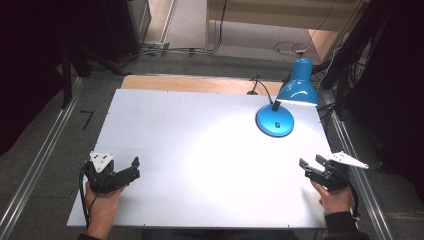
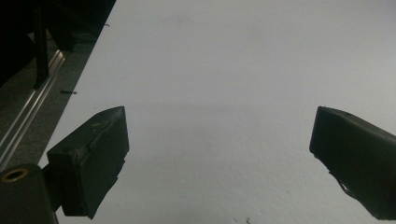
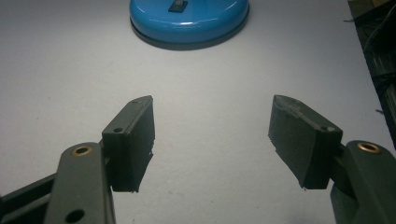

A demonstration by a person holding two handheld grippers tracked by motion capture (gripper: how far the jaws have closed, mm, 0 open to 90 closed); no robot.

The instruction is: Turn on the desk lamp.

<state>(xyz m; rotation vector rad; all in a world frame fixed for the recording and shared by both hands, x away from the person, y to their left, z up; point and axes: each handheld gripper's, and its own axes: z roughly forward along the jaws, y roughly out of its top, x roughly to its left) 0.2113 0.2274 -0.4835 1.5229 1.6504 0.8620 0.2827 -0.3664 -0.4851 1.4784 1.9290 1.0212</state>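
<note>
Both hand-held grippers hover over the desk [image 1: 200, 150], jaws wide, holding nothing: left [image 1: 134, 165], right [image 1: 311, 164]. The lamp [image 1: 275, 120] stands ahead of the right one.

Bright blue lamp [image 1: 295, 92] with blue round base [image 3: 189, 18], plain white table [image 1: 200, 150], black fingers [image 3: 133, 140]

This looks like a lab or recording studio: a plain white rectangular tabletop [image 1: 200, 150] stands between grey metal floor rails [image 1: 35, 165], with black curtains [image 1: 30, 60] at the sides, loose black cables [image 1: 190, 50] across the grey carpet, and a glossy blue metal desk lamp [image 1: 287, 102] lighting the bare board.
</note>
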